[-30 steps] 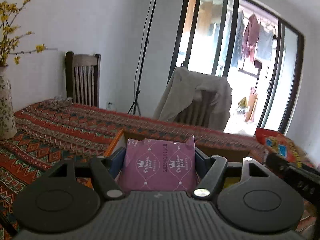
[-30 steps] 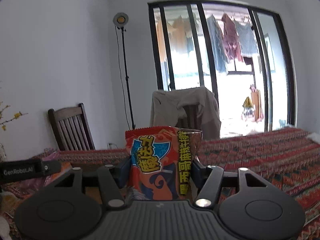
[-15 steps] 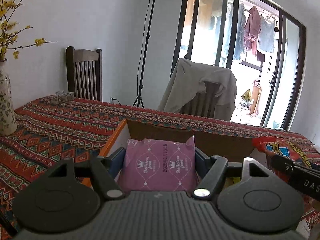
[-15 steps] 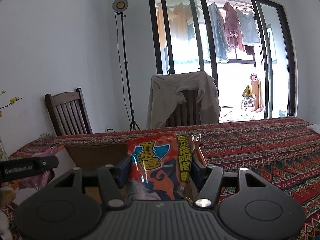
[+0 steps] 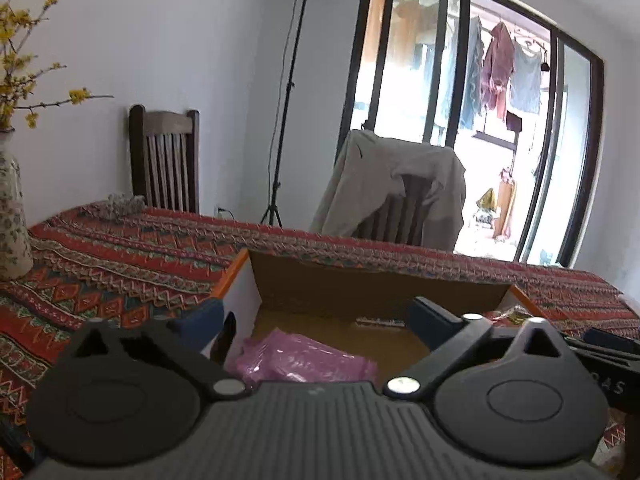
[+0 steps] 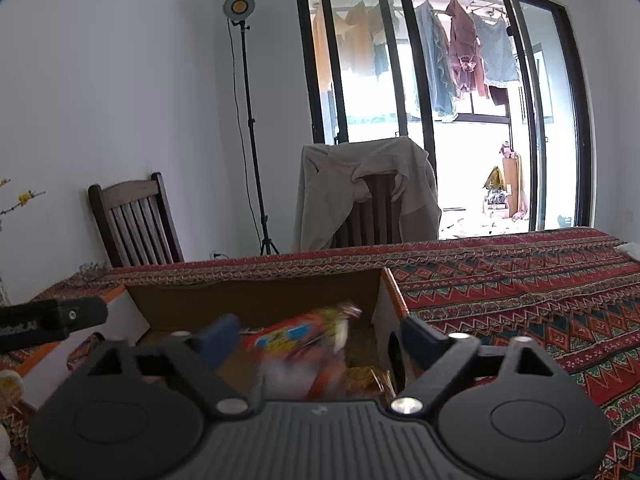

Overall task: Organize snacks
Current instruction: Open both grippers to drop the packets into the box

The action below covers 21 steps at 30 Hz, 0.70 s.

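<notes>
Drop step: left gripper [image 5: 316,316] jaws opening, pink snack pouch [image 5: 304,360] loose on cardboard box [image 5: 360,284] floor; right gripper [image 6: 316,334] jaws opening, orange chip bag [image 6: 308,344] blurred, falling clear into the box; next likely back both out, fetch more snacks.

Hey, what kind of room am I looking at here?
Likely a home dining room: a long table under a red patterned woven cloth, dark wooden slat-back chairs drawn up to it, and black-framed glass sliding doors opening onto a balcony with hanging laundry.
</notes>
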Available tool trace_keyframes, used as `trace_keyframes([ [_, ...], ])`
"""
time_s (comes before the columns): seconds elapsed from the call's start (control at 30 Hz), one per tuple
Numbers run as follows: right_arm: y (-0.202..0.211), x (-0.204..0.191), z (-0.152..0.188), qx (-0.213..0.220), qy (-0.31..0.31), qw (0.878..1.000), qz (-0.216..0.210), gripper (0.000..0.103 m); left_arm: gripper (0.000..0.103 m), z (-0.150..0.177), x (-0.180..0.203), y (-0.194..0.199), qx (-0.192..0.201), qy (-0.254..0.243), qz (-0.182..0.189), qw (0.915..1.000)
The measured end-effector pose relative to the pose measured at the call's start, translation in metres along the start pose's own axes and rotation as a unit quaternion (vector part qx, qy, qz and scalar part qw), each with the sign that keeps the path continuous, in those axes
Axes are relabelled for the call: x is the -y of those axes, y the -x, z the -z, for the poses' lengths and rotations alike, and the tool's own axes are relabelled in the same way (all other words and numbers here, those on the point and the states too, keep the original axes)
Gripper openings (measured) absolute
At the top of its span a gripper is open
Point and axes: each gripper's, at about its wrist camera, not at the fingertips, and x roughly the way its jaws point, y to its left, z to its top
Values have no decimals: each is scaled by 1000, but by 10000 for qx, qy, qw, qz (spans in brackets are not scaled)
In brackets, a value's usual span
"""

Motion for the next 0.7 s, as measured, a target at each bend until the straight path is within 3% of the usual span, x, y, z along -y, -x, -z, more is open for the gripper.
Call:
trace_keyframes([
  [0.1,1,2,0,45,-46,10000,-1,103,103,-1,-2,2,-14,65,-25,10000],
  [0.53,14,4,-7,181,-69,9998,69,103,103,-11,-4,19,79,281,36,9996],
  [0.7,28,-3,-17,234,2,9996,183,103,103,-23,0,37,185,261,-115,9994],
])
